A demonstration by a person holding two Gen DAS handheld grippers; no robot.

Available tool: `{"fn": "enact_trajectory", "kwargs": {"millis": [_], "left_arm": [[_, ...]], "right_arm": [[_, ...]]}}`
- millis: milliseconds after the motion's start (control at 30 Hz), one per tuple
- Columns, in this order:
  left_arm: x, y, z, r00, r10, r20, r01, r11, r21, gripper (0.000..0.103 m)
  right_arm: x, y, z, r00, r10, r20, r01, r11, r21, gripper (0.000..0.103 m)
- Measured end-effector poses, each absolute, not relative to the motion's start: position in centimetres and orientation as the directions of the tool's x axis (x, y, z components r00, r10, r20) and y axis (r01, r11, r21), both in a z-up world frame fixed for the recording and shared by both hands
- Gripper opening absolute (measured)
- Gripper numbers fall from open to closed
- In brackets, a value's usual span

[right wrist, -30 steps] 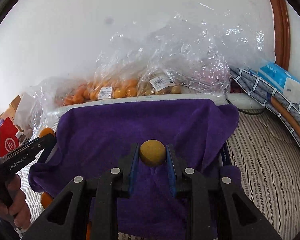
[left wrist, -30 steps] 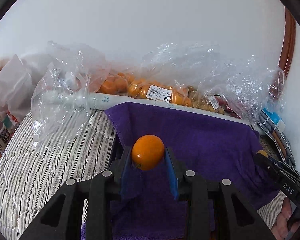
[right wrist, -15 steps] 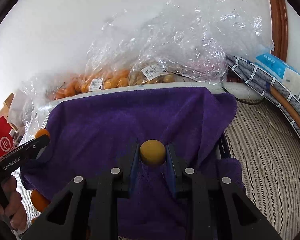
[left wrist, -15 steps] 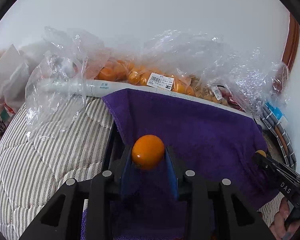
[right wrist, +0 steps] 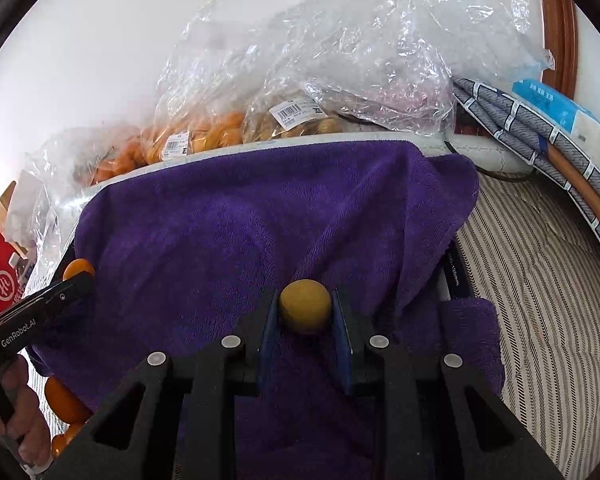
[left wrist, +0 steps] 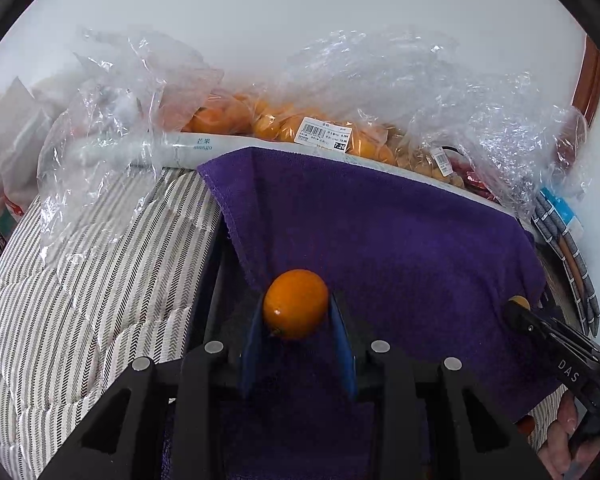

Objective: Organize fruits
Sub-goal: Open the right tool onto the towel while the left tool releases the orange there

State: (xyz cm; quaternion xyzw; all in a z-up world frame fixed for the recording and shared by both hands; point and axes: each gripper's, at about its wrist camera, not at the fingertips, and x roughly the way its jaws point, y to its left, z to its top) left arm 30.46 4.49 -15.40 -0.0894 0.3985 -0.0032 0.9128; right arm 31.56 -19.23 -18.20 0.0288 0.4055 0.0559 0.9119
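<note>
My left gripper (left wrist: 297, 312) is shut on a shiny orange fruit (left wrist: 295, 303), held over the left part of a purple towel (left wrist: 400, 236). My right gripper (right wrist: 306, 312) is shut on a small dull yellow-brown round fruit (right wrist: 305, 306) over the same towel (right wrist: 228, 240). The right gripper also shows at the right edge of the left wrist view (left wrist: 520, 312). The left gripper shows at the left edge of the right wrist view (right wrist: 74, 280), with its orange fruit (right wrist: 77, 267) poking out.
Clear plastic bags of orange fruit (left wrist: 268, 120) and brownish fruit (right wrist: 296, 120) lie along the white wall behind the towel. Striped bedding (left wrist: 80, 280) lies left and right (right wrist: 540, 280). Loose orange fruit (right wrist: 62, 400) sits at lower left. A blue box (right wrist: 560, 108) is at right.
Both grippers have moved forward and a little lower over the towel, keeping their fruits. The bags at the back look closer.
</note>
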Motion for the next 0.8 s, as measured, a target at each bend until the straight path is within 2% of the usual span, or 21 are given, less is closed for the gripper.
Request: {"fn": "enact_trajectory", "kwargs": {"millis": [233, 300, 367, 467, 533, 633, 800], "left_arm": [[30.4, 4.2, -15.3, 0.683, -0.077, -0.727, -0.056, 0.986, -0.158, 0.032], [30.5, 4.1, -15.3, 0.684, -0.072, -0.726, -0.055, 0.987, -0.15, 0.032], [30.5, 4.1, -15.3, 0.687, -0.075, -0.723, -0.052, 0.987, -0.152, 0.032], [30.5, 4.1, -15.3, 0.687, -0.078, -0.722, -0.052, 0.987, -0.155, 0.032], [30.4, 4.2, -15.2, 0.69, -0.078, -0.72, -0.051, 0.987, -0.155, 0.032], [30.1, 4.0, -14.9, 0.702, -0.067, -0.709, -0.044, 0.99, -0.137, 0.043], [29.5, 4.2, -14.2, 0.73, -0.078, -0.679, -0.043, 0.986, -0.159, 0.048]], "right_arm": [[31.2, -19.5, -17.8, 0.675, 0.12, -0.728, -0.073, 0.993, 0.095, 0.028], [30.8, -19.8, -17.5, 0.686, 0.116, -0.718, -0.067, 0.993, 0.096, 0.036], [30.4, -19.9, -17.1, 0.696, 0.107, -0.71, -0.055, 0.994, 0.095, 0.05], [29.9, -19.8, -16.5, 0.721, 0.1, -0.686, -0.056, 0.995, 0.086, 0.059], [29.6, -19.9, -16.2, 0.727, 0.097, -0.68, -0.051, 0.995, 0.086, 0.062], [29.3, -19.8, -16.0, 0.727, 0.099, -0.68, -0.052, 0.995, 0.09, 0.064], [28.8, -19.5, -15.7, 0.742, 0.098, -0.663, -0.047, 0.994, 0.095, 0.072]]}}
